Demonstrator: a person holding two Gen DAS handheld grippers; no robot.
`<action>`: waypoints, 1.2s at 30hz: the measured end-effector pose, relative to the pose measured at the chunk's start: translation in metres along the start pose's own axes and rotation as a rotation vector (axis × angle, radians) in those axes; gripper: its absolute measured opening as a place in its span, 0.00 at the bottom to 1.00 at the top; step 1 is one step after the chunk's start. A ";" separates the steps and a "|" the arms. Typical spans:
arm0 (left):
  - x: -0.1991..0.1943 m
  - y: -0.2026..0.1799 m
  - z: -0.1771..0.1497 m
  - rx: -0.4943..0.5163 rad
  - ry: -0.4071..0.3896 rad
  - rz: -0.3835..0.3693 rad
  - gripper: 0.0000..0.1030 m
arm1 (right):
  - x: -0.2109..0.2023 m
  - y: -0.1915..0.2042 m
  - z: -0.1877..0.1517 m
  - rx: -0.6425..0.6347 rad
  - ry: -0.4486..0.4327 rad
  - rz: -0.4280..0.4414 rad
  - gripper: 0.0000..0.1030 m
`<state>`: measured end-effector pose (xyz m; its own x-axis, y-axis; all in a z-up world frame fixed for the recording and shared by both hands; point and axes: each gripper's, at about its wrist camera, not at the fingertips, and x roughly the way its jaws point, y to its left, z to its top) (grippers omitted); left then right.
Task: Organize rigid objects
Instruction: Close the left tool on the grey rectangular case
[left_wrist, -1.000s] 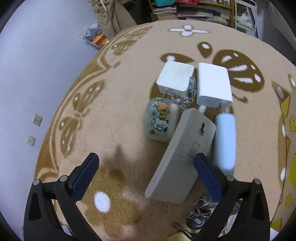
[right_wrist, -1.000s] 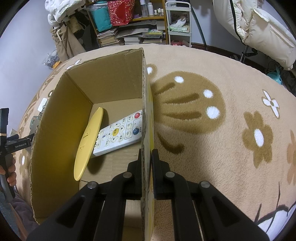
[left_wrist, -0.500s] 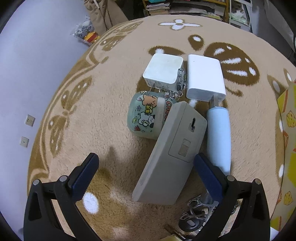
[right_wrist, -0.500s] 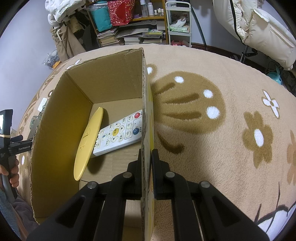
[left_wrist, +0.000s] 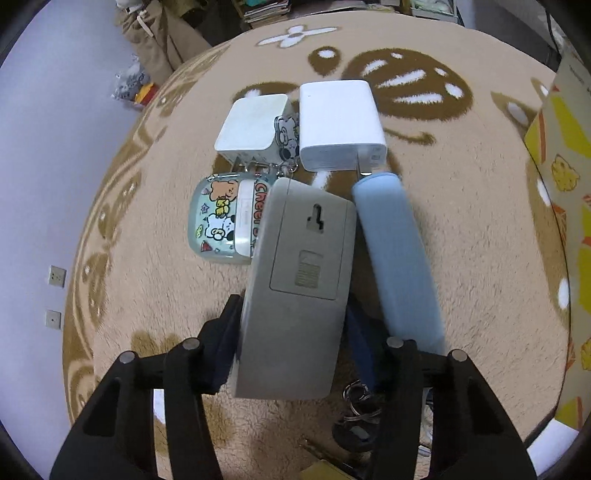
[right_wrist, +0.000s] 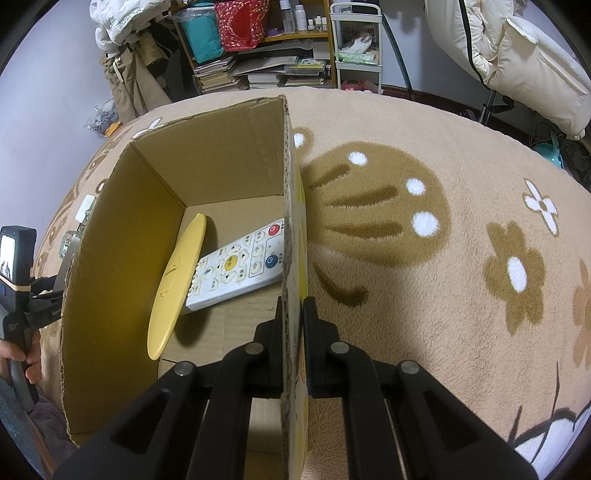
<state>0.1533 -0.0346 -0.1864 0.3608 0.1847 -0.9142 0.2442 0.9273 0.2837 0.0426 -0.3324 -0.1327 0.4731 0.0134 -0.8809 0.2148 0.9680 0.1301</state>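
My left gripper (left_wrist: 291, 343) is shut on the near end of a grey remote (left_wrist: 299, 280) that lies back side up, its battery cover showing. Beside it on the rug lie a light blue cylinder (left_wrist: 397, 254), a cartoon-print case (left_wrist: 221, 218), a white square box (left_wrist: 253, 127) and a white adapter (left_wrist: 340, 123). Keys (left_wrist: 356, 417) sit under the right finger. My right gripper (right_wrist: 293, 325) is shut on the right wall of an open cardboard box (right_wrist: 122, 229). Inside the box lie a white remote (right_wrist: 236, 267) and a yellow oval object (right_wrist: 177, 280).
A beige patterned rug (right_wrist: 424, 295) covers the floor. Shelves of books (right_wrist: 258, 70) and a cream jacket (right_wrist: 517, 55) stand at the back. The box's yellow printed side (left_wrist: 569, 184) rises at the right of the left wrist view. A hand (right_wrist: 22, 354) holds the other gripper.
My left gripper moved forward over the grey remote and closed its fingers on its sides. The right gripper has stayed clamped on the box wall.
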 end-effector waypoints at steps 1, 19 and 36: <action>0.000 0.000 0.000 -0.007 0.002 -0.002 0.50 | 0.000 0.000 0.000 0.000 0.000 0.000 0.08; -0.038 0.014 -0.005 -0.084 -0.023 0.002 0.47 | 0.000 0.000 0.000 0.001 0.000 0.001 0.08; -0.099 0.029 -0.002 -0.188 -0.167 0.007 0.46 | 0.000 0.000 0.000 -0.002 0.000 -0.001 0.08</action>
<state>0.1232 -0.0255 -0.0877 0.5094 0.1495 -0.8474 0.0752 0.9733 0.2169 0.0425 -0.3329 -0.1324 0.4726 0.0129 -0.8812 0.2138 0.9683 0.1288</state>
